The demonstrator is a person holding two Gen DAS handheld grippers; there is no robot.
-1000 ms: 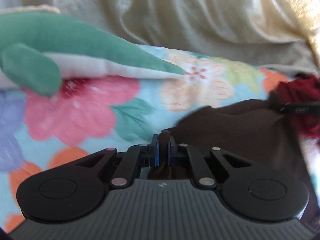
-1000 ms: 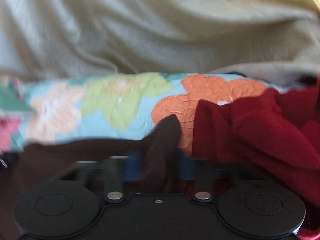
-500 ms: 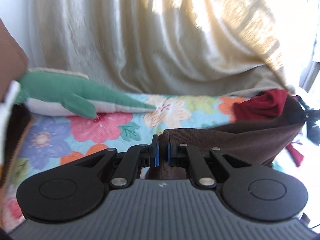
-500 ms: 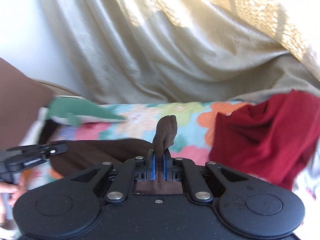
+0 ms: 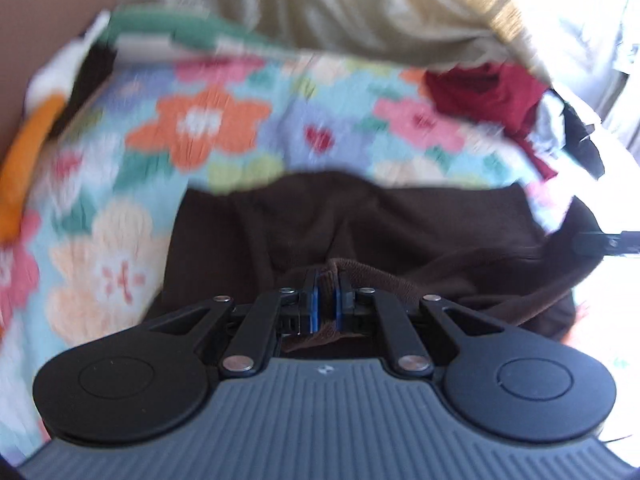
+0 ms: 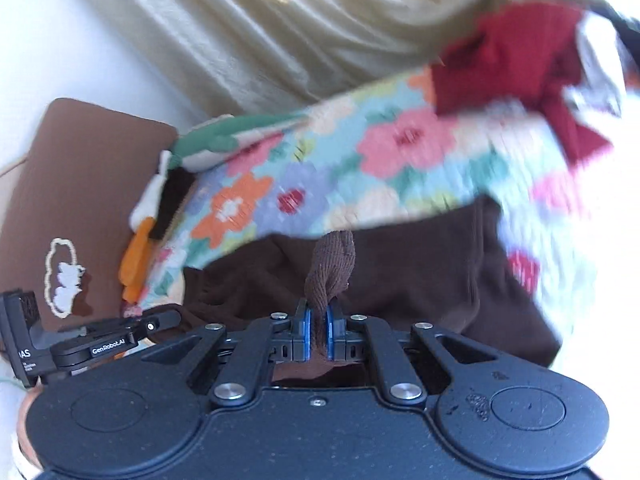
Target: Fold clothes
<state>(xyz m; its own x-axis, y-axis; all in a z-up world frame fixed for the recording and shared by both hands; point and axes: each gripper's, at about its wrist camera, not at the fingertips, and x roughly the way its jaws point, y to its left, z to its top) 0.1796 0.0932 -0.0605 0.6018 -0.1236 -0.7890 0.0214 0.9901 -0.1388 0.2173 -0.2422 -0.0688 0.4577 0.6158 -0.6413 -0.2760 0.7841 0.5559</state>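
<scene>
So our left gripper (image 5: pixel 325 296) has its blue pads pinched tight on a ribbed edge of the brown garment (image 5: pixel 360 220); a bit of that hem pokes up between the pads and the rest of the cloth drapes away ahead of us over the quilt (image 5: pixel 208 120). Our right gripper (image 6: pixel 318 332) is clamped the same way on another bit of the same garment (image 6: pixel 400 276), with a knitted nub sticking straight up from between the pads.

Writing-wise, the only thing we can read is on the left tool as seen from the right wrist camera: "GenRobot.AI" in white along its side arm (image 6: pixel 108 346), plus a fragment "AS" on the block behind it; smaller print under that is too tiny to make out. Each gripper body has a little logo mark by the centre screw, not legible.

Pose: both tools are tilted down toward the bed, side by side, with the garment stretched between them; from the left camera we see the tip of the right tool at the far right edge (image 5: pixel 608 242), touching the cloth's corner.

Further out: the floral quilt is badly motion-blurred in both views; a red garment (image 6: pixel 520 64) is bunched at its far right corner; a green plush (image 6: pixel 224 136) lies along the far edge; a brown cushion (image 6: pixel 80 184) with a white outlined patch sits at the left; a cream curtain (image 6: pixel 280 32) hangs behind it all.
</scene>
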